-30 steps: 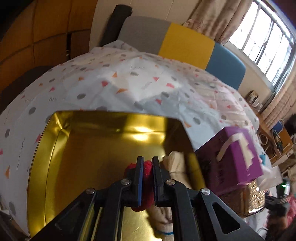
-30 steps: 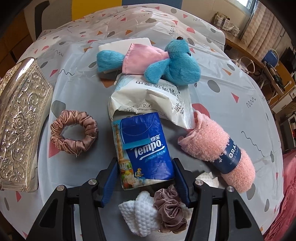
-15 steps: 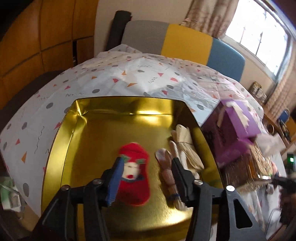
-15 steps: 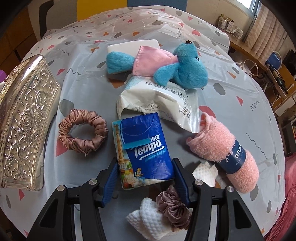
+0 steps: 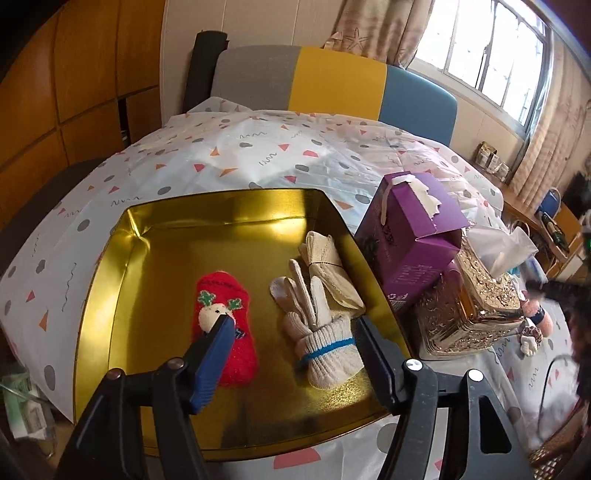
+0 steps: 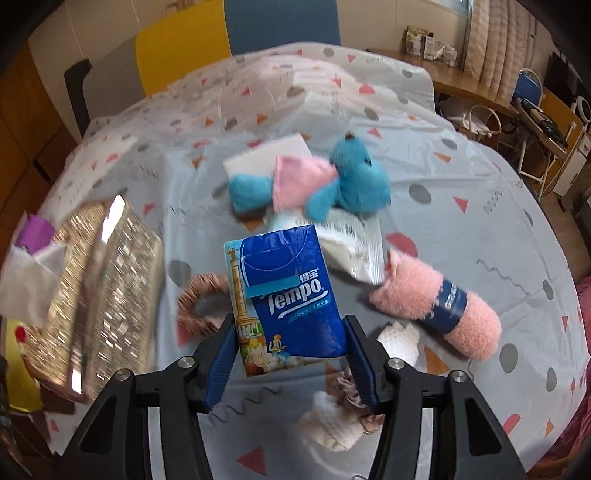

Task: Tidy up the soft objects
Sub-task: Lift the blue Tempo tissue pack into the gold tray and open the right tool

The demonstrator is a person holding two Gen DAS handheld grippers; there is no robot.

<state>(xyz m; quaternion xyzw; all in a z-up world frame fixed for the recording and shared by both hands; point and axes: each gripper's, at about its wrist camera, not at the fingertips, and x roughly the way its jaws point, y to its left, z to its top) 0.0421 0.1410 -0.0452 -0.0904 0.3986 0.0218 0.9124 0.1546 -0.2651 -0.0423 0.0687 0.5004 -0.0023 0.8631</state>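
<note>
Left gripper (image 5: 295,325) jaws opening, empty, above gold tin (image 5: 110,280): fuzzy red sock (image 5: 225,325), knit gloves (image 5: 317,325) inside | right gripper (image 6: 290,347) pinching glossy blue tissue pack (image 6: 284,295) above table centre

The setting is a lived-in room of a home. Indicators: a table (image 5: 258,155) under a plastic cover printed with triangles and dots, a grey, yellow and blue upholstered bench back (image 5: 332,83), wood-panelled cabinets (image 5: 74,81), and patterned curtains (image 5: 384,29) beside a barred window (image 5: 491,55). A cluttered side desk (image 6: 532,122) and an ornate metallic tissue box (image 5: 469,306) add domestic detail.
</note>
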